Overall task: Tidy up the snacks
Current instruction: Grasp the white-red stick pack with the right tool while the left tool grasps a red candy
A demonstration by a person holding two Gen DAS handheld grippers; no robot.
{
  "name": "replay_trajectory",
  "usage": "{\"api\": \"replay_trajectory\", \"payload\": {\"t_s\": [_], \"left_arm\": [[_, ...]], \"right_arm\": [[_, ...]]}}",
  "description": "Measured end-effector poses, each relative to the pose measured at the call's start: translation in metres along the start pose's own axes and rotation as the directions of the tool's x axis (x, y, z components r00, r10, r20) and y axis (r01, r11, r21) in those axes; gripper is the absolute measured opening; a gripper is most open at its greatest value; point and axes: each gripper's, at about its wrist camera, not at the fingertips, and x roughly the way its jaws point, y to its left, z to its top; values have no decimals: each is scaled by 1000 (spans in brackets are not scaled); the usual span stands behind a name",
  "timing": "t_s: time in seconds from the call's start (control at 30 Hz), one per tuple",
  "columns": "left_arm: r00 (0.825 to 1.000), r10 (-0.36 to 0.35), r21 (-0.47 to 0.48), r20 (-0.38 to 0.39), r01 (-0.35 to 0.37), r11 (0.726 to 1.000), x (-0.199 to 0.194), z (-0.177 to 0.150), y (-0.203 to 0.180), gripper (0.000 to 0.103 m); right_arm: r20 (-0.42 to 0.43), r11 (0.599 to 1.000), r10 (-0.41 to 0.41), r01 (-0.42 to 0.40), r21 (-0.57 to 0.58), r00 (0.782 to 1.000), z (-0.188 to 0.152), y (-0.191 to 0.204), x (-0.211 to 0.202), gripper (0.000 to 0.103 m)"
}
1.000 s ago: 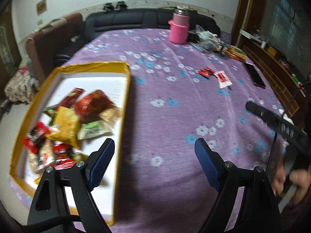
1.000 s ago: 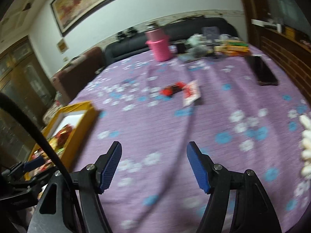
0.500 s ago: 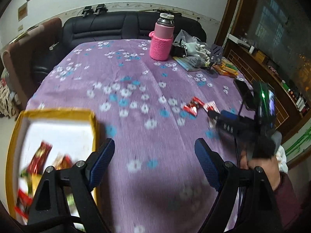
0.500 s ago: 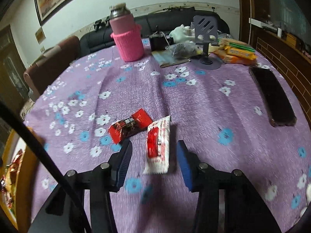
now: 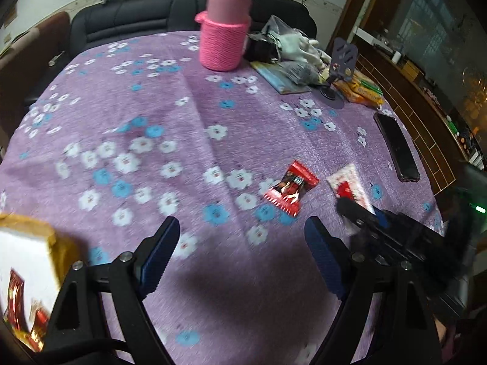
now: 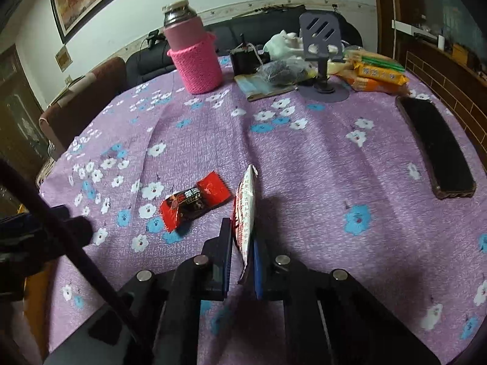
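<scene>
A purple flowered cloth [image 6: 319, 164] is covering the surface; a pink-sleeved flask [image 6: 194, 60] is standing near the far edge, beside a phone stand [image 6: 322, 60] and orange packets [image 6: 377, 76]; a dark phone [image 6: 435, 146] is lying toward the right edge; a red snack packet [image 6: 194, 202] is resting mid-surface; a yellow-rimmed tray [image 5: 45, 240] is sitting at the near left corner.

A matt woven cloth [image 6: 304, 164] covers the desk; the red snack wrapper [image 6: 194, 202] is glossy foil, the flask's pink sleeve [image 6: 196, 67] rough knit, its neck [image 6: 178, 15] shiny metal.

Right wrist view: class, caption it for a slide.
Right gripper pinches a white-and-red snack packet on edge beside a red candy on the purple floral tablecloth.
</scene>
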Motion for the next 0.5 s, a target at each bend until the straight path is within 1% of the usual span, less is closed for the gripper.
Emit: {"api": "replay_trajectory", "payload": {"t_s": [0.07, 0.17, 0.23, 0.3, 0.33, 0.37, 0.4, 0.43, 0.5], "left_arm": [[1000, -7, 10, -5, 7, 1000, 11, 5, -6, 84], [1000, -18, 34, -16, 19, 999, 31, 14, -18, 84], [1000, -12, 65, -23, 13, 998, 44, 19, -28, 84], [1000, 5, 100, -30, -2, 995, 54, 22, -38, 81], [999, 8, 123, -37, -3, 992, 59, 23, -43, 74], [999, 9, 139, -46, -2, 990, 64, 24, -47, 64], [998, 14, 151, -54, -6, 989, 69, 24, -50, 58], [998, 23, 161, -60, -13, 987, 72, 24, -53, 47], [998, 49, 197, -32, -42, 979, 74, 21, -57, 39]], "right_arm": [[15, 1000, -12, 11, 25, 1000, 0, -8, -11, 10], [34, 998, -1, -1, 66, 999, 3, -20, -20, 10], [36, 996, 3, -6, 91, 999, 4, -27, -23, 10], [25, 993, 15, -18, 119, 1000, 3, -33, -23, 10], [22, 992, 20, -22, 128, 1000, 3, -35, -23, 10], [19, 990, 23, -25, 138, 1000, 3, -37, -22, 10], [17, 989, 25, -27, 142, 1000, 4, -39, -21, 10], [15, 989, 27, -29, 148, 1000, 4, -40, -21, 10], [15, 987, 26, -28, 156, 1000, 4, -41, -21, 10]]}}
